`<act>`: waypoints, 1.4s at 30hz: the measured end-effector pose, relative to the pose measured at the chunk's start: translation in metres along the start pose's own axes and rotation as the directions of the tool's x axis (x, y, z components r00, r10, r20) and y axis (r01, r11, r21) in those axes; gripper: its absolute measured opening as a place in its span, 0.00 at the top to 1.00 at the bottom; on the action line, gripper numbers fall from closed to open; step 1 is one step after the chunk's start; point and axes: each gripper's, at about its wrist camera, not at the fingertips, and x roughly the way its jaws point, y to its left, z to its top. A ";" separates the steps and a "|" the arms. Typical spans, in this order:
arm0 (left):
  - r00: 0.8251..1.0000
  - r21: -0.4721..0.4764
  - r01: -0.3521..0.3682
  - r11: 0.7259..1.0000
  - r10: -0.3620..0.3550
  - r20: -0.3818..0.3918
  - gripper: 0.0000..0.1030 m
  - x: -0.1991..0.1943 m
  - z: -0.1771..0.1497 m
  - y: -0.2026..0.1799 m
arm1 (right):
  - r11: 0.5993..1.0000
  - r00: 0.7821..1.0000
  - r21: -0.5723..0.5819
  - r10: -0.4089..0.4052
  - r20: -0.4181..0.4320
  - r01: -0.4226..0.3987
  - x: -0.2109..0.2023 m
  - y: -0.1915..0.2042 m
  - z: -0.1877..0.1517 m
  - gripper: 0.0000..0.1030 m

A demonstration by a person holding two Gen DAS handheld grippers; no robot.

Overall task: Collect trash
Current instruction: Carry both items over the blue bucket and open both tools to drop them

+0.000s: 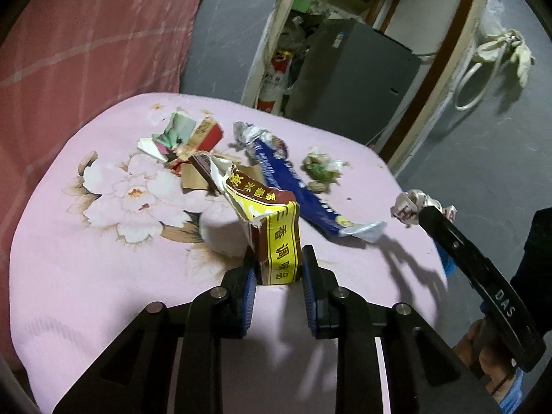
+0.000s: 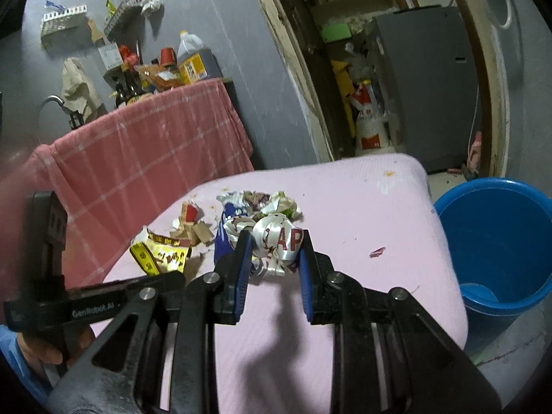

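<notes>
Clamping a torn brown-and-yellow packet point(image 1: 276, 241), the left gripper point(image 1: 279, 269) sits at the lower middle of the left wrist view, its blue pads point(image 1: 250, 296) pressed against the packet's lower end from both sides. The packet stands up between the fingers, and its ragged top leans toward the centre of the frame, above the pink flowered cloth point(image 1: 103, 258). Beyond it, in the middle of the frame, more trash lies on the cloth: a long blue wrapper point(image 1: 293, 186) running diagonally, a red and green carton scrap point(image 1: 193, 134) at its upper left, and a small crumpled greenish wad point(image 1: 322, 165) to its right.

At the right of the same frame the right gripper point(image 1: 419, 212) comes in as a dark bar with a crumpled white wrapper point(image 1: 408, 205) at its tip. In the right wrist view that wrapper point(image 2: 276, 241), white with red letters, fills the gap between the two fingers at the centre of the frame, and both pads bear on its sides. It is off the cloth, just in front of the blue wrapper and the rest of the pile. A blue bucket point(image 2: 538, 241) stands at the right edge of that frame, beside the corner of the pink surface. At the lower left, a hand point(image 2: 45, 348) holds the handle of the left gripper.
</notes>
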 end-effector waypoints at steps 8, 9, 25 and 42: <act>0.996 0.049 0.054 0.997 -0.057 0.062 0.80 -0.010 0.003 -0.023 | 0.999 0.994 -0.005 -0.053 0.100 0.054 -0.022 -0.001 0.004 0.75; 0.995 0.057 0.061 0.996 -0.066 0.073 0.80 -0.012 0.005 -0.026 | 0.998 0.991 -0.011 -0.066 0.116 0.068 -0.026 -0.001 0.006 0.75; 0.928 0.273 0.185 0.944 -0.259 0.266 0.80 0.002 0.071 -0.132 | 0.964 0.872 0.040 -0.257 0.416 0.265 -0.094 -0.049 0.077 0.73; 0.944 0.351 0.322 0.879 -0.326 -0.050 0.80 0.125 0.101 -0.230 | 0.869 0.842 0.267 -0.479 0.249 0.416 -0.090 -0.171 0.072 0.73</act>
